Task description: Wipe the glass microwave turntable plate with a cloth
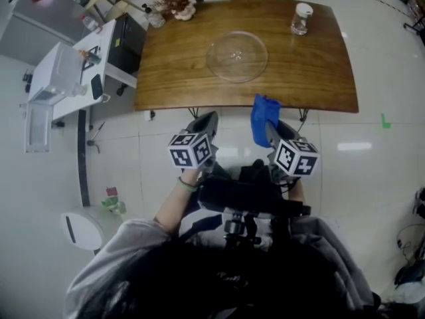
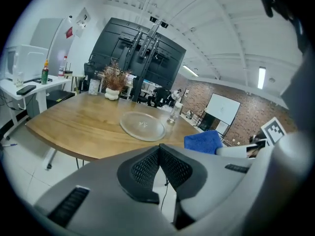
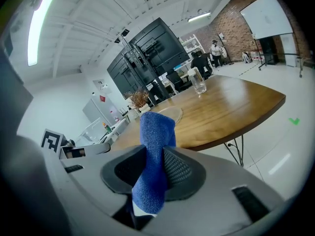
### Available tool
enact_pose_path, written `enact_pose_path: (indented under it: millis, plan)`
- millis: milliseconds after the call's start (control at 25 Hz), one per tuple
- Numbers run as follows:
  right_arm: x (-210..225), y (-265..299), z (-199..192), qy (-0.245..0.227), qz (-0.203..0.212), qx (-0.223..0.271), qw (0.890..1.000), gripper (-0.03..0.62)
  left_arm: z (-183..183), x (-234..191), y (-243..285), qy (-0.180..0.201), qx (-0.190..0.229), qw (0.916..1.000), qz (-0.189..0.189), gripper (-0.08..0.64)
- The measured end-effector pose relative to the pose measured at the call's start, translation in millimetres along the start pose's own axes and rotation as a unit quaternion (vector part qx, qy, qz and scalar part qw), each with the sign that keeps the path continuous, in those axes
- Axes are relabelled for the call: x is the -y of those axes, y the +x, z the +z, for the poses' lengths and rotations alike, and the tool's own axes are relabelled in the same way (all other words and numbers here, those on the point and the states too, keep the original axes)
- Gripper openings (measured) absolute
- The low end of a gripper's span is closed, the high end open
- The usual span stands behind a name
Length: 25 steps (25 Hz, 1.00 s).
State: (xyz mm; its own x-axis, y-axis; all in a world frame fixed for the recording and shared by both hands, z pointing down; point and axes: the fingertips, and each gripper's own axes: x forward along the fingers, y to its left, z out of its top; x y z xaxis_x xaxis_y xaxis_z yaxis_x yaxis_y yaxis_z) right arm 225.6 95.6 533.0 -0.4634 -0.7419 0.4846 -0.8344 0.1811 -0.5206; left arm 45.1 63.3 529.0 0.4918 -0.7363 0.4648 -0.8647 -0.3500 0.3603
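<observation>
Well, the wooden table (image 1: pixel 312 72) fills the upper middle of the head view. The glass turntable plate (image 1: pixel 237 56) lies flat on it, a little left of the table's centre, with nothing touching it. We judge the plate rigid, slick and breakable, likely to slide under a hard push. Wiping it calls for light, flat pressure, and if it needs steadying we would take it at the rim, not the middle. Both grippers hang below the table's near edge, well apart from the plate, which sits above them in the frame. Our left gripper (image 1: pixel 204 119), to the plate's lower left, has its jaws together on nothing. Our right gripper (image 1: pixel 271 133), to the plate's lower right, is clamped on the blue cloth (image 1: pixel 263 111), which stands up out of the jaws. The cloth looks soft, light and limp, and it is pinched low down, leaving a loose fold free to meet the glass
</observation>
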Motion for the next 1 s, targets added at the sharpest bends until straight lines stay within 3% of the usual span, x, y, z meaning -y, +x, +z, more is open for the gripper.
enact_pose_path:
  millis: [160, 400, 680, 1000]
  plan:
    - [-7.0, 0.2, 3.9, 0.002, -0.018, 0.017, 1.000, 0.118, 6.8, -6.4, -13.2, -0.011, 0.013, 0.9996, -0.024, 0.005]
    - [-32.5, 9.3, -9.9, 0.016, -0.045, 0.029, 0.998, 0.118, -5.3, -35.1, -50.5, 0.035, -0.004, 0.9982, -0.048, 0.005]
    - [-94.2, 23.3, -54.9, 0.020, -0.076, 0.043, 0.996, 0.118, -2.2, -70.3, -96.4, 0.095, -0.001, 0.9911, -0.093, 0.005]
    - [-136.9, 20.7, -83.4, 0.013, -0.098, 0.060, 0.993, 0.118, 1.5, -79.3, -110.2, 0.118, 0.007, 0.9811, -0.153, 0.005]
